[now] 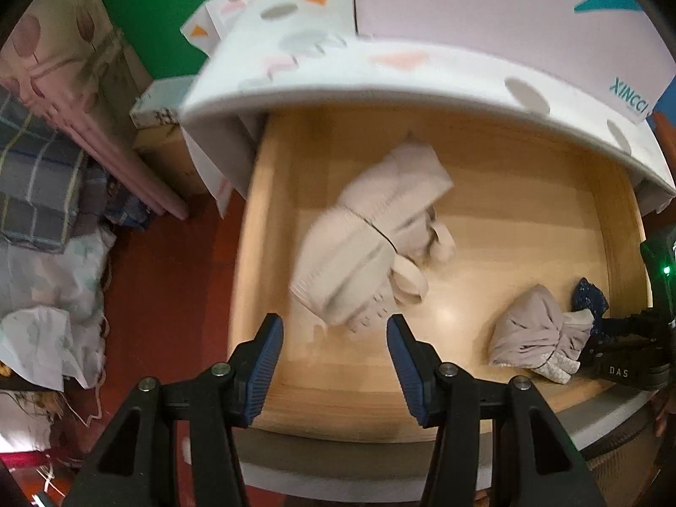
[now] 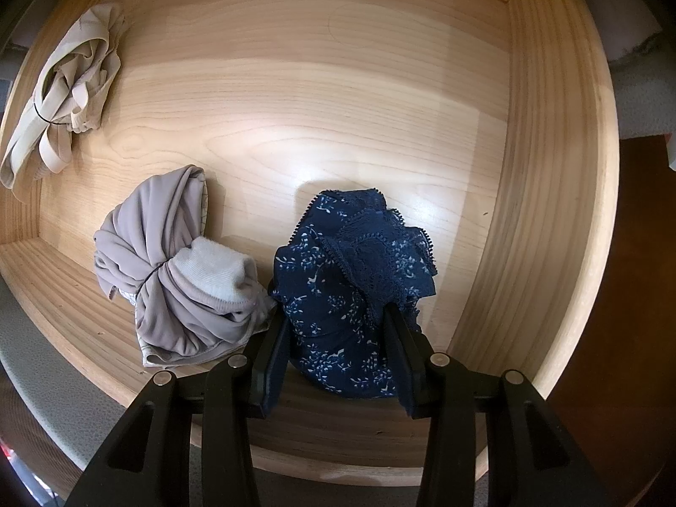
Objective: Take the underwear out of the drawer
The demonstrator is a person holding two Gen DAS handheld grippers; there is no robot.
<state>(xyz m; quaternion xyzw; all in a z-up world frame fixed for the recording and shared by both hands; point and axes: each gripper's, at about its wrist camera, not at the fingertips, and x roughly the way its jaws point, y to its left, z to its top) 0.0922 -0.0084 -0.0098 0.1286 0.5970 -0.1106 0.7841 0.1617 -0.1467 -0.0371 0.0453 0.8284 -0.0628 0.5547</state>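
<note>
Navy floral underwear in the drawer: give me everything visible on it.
The navy underwear is a bunched, rounded heap of dark blue fabric printed with small pale sprigs, with scalloped lace trim along its upper right. It sits on the wooden drawer floor near the front wall, in the right part. The right gripper straddles it, fingers on either side and pressing into the cloth; a full clamp cannot be confirmed. A tied grey bundle lies just to its left, about touching.

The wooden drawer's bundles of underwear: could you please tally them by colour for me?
Cream ribbed bundle: 1
Grey-lilac smooth bundle tied with a thin band: 1
Navy floral lace-trimmed bundle, between the right tongs: 1
Total in the light wooden drawer: 3
</note>
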